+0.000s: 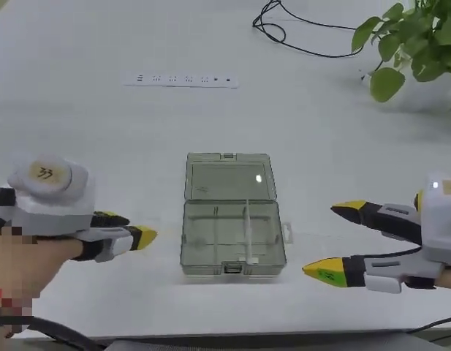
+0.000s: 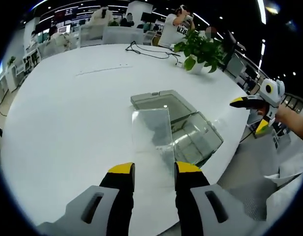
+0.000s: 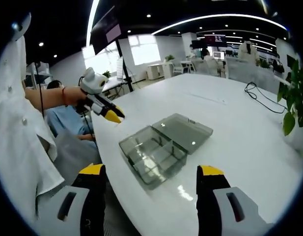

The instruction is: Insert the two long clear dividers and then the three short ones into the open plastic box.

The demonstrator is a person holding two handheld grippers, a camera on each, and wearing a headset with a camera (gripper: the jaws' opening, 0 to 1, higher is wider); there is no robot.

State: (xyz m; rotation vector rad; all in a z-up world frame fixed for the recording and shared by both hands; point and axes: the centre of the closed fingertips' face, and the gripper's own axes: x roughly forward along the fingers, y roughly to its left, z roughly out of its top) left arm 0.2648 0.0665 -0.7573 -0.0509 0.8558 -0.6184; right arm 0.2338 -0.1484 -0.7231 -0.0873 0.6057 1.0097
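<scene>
Head view: one open plastic box (image 1: 190, 248) at the centre of a white counter (image 1: 101, 146), long axis running left to right, lid (image 1: 229, 175) folded flat on the far side. Inside, one clear divider (image 1: 248, 234) standing on edge, long axis running from the near wall towards the hinge; other faint lines too dim to count. Left gripper (image 1: 134, 227) well left of the box. Right gripper (image 1: 329, 239) well right of it, jaws spread wide. Farther back, one power strip (image 1: 181, 79), one black cable (image 1: 298, 33), one plant (image 1: 415, 36).

Left gripper view: one clear sheet (image 2: 151, 130) upright just ahead of the jaws, long axis pointing away towards the box (image 2: 210, 147). Jaws somewhat apart; cannot tell whether pinching the sheet.

Right gripper view: jaws wide apart, nothing between them, box (image 3: 163, 172) ahead with its lid (image 3: 185, 130) to the right.
</scene>
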